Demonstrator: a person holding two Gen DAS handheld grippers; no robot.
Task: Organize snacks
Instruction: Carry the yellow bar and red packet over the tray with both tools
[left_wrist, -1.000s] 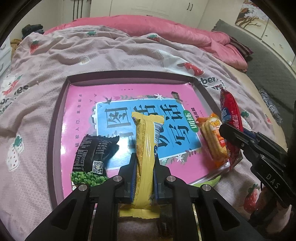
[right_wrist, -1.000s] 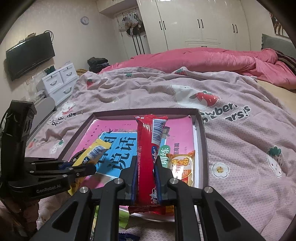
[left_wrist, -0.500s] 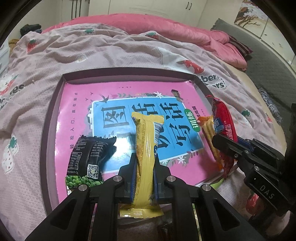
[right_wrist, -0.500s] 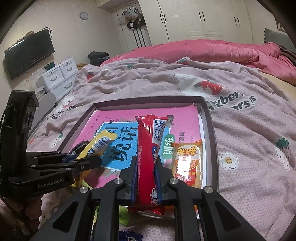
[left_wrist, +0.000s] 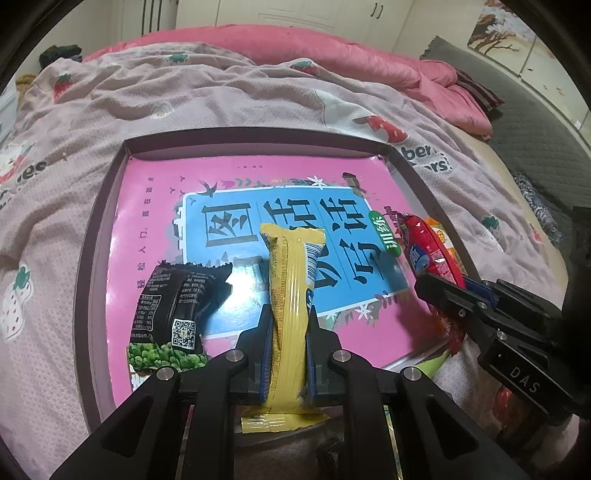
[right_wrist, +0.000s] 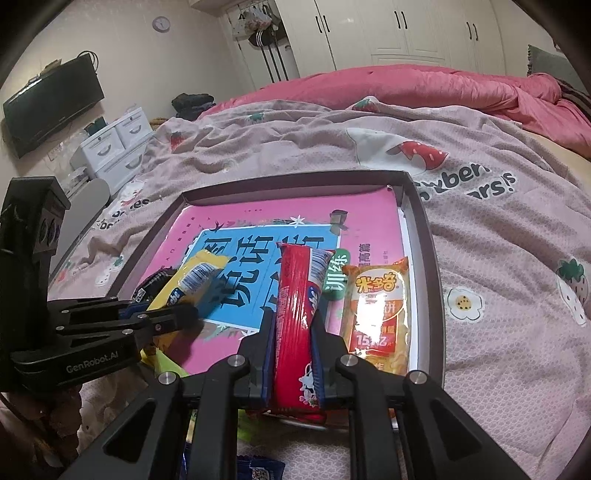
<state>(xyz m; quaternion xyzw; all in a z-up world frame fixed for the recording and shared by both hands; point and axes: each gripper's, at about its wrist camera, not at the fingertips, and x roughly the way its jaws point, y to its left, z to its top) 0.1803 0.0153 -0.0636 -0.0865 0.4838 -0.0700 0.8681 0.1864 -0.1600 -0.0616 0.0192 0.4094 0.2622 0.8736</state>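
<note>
Left gripper (left_wrist: 287, 325) pinches a yellow snack bar (left_wrist: 290, 295); right gripper (right_wrist: 293, 332) pinches a red snack bar (right_wrist: 297, 314); both over the tray (left_wrist: 92, 236).

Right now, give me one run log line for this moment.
left claw: shut on yellow bar | right claw: shut on red bar | both over tray
</note>
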